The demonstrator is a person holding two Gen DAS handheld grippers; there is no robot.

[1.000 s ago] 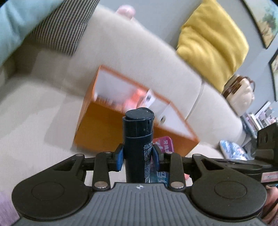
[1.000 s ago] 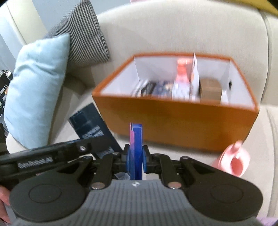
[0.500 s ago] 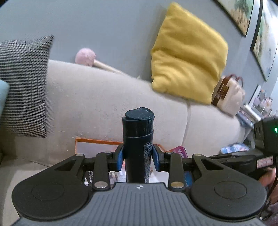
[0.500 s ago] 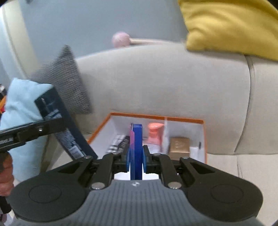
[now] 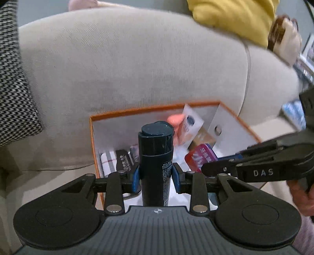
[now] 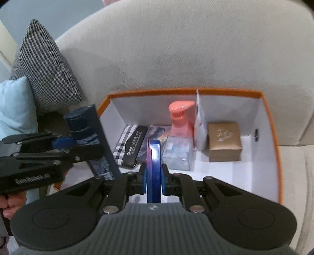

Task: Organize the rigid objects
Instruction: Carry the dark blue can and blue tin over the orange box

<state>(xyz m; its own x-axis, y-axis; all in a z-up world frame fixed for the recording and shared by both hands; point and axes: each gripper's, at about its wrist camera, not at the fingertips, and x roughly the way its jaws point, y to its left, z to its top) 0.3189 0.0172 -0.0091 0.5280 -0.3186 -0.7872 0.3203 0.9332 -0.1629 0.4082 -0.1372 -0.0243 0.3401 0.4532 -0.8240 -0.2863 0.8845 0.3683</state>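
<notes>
On the beige sofa (image 6: pixel 176 49) sits an orange box (image 6: pixel 273 125) with white inner walls, its back side against the backrest. Left gripper (image 5: pixel 156 174): blue pads clenched on a dark bottle (image 5: pixel 156 157), held upright, cap on top, hanging above the near left part of the box. Right gripper (image 6: pixel 154 181): fingers clamped on a thin blue tin (image 6: pixel 155 168) with a pink edge, held on edge, above the near middle of the box. From the left wrist camera this tin shows its pink and red printed face at the tip of the right gripper, right of the bottle. Box contents, seen from the right wrist camera: a plaid case (image 6: pixel 125 144) lying flat at far left, a black case (image 6: pixel 135 149) touching it on its right, a printed flat pack (image 6: pixel 157 130) behind the tin, a pink pump bottle (image 6: pixel 179 119) standing upright at the back wall, a clear plastic box (image 6: pixel 177 153) in front of the pump, a white pouch (image 6: pixel 200 125) standing on edge just right of the pump, and a gold box (image 6: pixel 224 141) on the right, apart from the side wall. A checked cushion (image 6: pixel 45 64) leans on the backrest left of the box, with a light blue cushion (image 6: pixel 13 106) below it. A yellow cushion (image 5: pixel 235 15) lies on top of the backrest, upper right in the left wrist view.
</notes>
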